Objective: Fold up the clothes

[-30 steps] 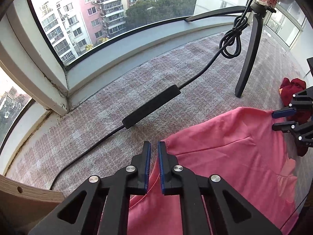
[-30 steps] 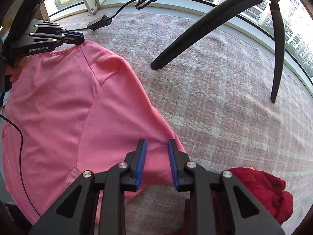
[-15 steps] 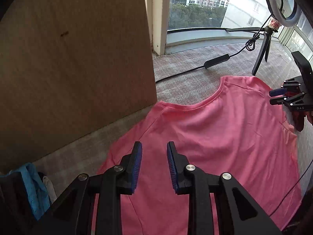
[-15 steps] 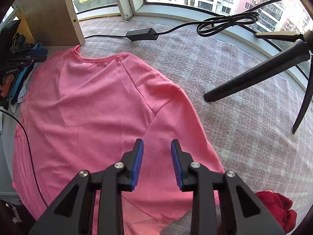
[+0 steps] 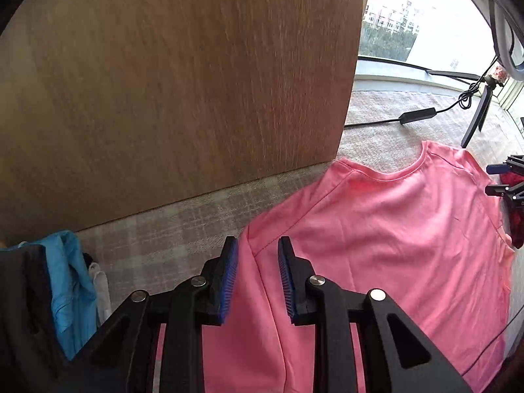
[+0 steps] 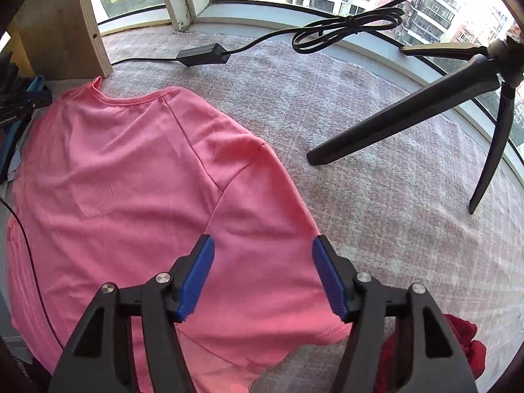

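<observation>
1. Here we see a pink T-shirt (image 6: 137, 177) spread flat on a checked grey cloth surface (image 6: 376, 196), its neckline at the far side and one short sleeve reaching toward the near right.
2. Our right gripper (image 6: 263, 278) hangs over that sleeve; its fingers (image 6: 198, 275) have just been opening and stand wide apart, with the sleeve below the gap and neither pad pressing on it.
3. Our left gripper (image 5: 257, 278) is over the shirt's left shoulder and sleeve seam; its fingers (image 5: 227, 278) are a modest way apart, have just been opening a little, and grip nothing.
4. Far and left of the shirt stands a wooden panel (image 5: 180, 82), its foot near the collar.
5. A black cable with an inline box (image 6: 203, 55) lies beyond the neckline, and black tripod legs (image 6: 402, 121) stand on the cloth at the far right.
6. A red garment (image 6: 465, 347) lies bunched just beside the sleeve at the near right.
7. Blue clothing (image 5: 68, 281) is heaped at the near left, apart from the shirt.
</observation>
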Available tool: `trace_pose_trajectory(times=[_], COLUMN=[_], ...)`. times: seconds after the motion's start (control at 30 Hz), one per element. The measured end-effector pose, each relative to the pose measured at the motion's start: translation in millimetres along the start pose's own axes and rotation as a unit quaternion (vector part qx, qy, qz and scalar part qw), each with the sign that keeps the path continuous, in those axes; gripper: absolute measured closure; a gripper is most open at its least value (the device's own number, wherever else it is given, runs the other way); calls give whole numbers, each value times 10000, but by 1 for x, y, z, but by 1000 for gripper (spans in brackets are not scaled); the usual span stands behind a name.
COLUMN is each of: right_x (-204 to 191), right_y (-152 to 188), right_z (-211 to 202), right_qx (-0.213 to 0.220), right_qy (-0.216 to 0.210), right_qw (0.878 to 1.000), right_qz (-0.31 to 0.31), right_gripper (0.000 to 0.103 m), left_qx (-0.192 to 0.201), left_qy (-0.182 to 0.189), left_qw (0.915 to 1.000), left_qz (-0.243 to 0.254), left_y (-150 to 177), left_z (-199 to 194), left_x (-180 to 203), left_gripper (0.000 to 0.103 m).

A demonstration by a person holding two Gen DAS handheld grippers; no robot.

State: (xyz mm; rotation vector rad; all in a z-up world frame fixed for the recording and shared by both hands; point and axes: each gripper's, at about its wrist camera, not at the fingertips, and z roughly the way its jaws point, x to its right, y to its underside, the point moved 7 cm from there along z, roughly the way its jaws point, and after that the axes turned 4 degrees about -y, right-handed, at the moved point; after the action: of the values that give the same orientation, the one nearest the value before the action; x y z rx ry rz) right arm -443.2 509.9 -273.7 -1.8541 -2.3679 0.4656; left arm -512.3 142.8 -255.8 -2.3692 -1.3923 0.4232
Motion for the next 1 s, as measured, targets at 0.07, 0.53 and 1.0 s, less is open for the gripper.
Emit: trace_pose_trajectory(times=[0.07, 0.53, 1.0], right_x=[-2, -44, -120], right_y=[6, 124, 369], right_z=[-27, -188, -121], right_qx=[275, 1677, 349], right_qy=[-241, -919, -218], right_qw=[9993, 9799, 9870], right_qz=[123, 567, 1553], right_gripper=[42, 42, 42], left_qx=[98, 42, -940], left_qy=[-36, -319, 1196], left_qw=[9999, 9962, 9883], left_qz=[-118, -812, -143], left_y=[21, 237, 421], left_z=[-34, -219, -208], left_x=[-6, -32, 54], left_gripper=[78, 71, 70])
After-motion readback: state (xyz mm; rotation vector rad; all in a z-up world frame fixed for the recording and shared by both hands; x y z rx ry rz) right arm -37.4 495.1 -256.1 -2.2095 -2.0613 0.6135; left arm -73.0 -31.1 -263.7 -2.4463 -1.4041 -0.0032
